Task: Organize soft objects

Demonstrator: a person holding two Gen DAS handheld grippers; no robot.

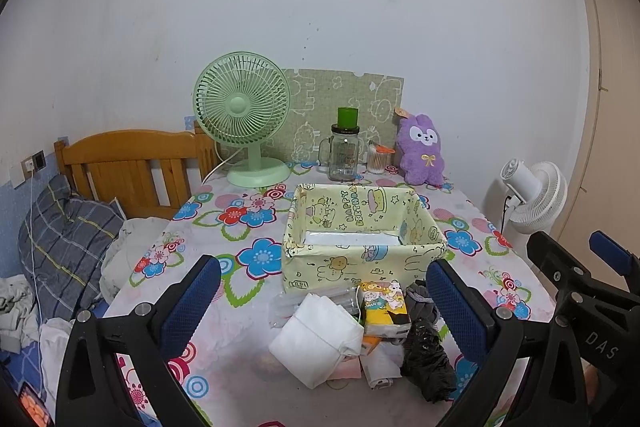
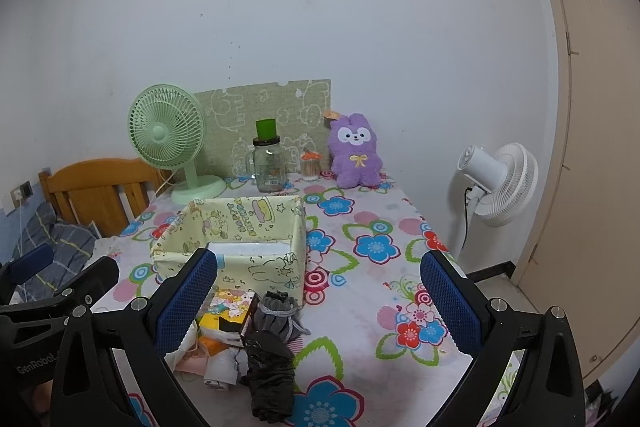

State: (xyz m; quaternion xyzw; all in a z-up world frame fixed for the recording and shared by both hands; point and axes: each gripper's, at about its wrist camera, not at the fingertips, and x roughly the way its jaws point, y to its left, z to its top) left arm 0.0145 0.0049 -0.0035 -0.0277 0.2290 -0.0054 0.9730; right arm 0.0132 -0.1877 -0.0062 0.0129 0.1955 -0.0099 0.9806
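While both tongs hang above the near edge of the flowered worktop (image 1: 248, 223), the parts read from left to right as follows.

Left tongs (image 1: 324, 303): blue pads spread wide apart, holding nothing and touching nothing; they frame the heap of soft things from above.

Folded white cloth (image 1: 316, 339): leftmost piece of the heap, lying on the worktop in front of the box.

Cartoon tissue pack (image 1: 386, 307): middle of the heap, just in front of the box's near wall.

Grey drawstring pouch (image 2: 276, 315): right of the tissue pack, touching it.

Crumpled black bag (image 2: 268, 375): nearest the camera, just below the pouch.

Yellow fabric box (image 1: 360, 267): open-topped, printed with cartoon figures, standing mid-worktop behind the heap; only a pale lining shows inside.

Right tongs (image 2: 320, 303): pads likewise wide apart and empty; the left pad overlaps the box's near wall in view, contact cannot be told.

Back row: green desk fan (image 1: 242, 115), glass jar with green cap (image 1: 345, 151), cotton-swab tub (image 1: 379, 159), purple plush rabbit (image 1: 422, 151), all against the wall.
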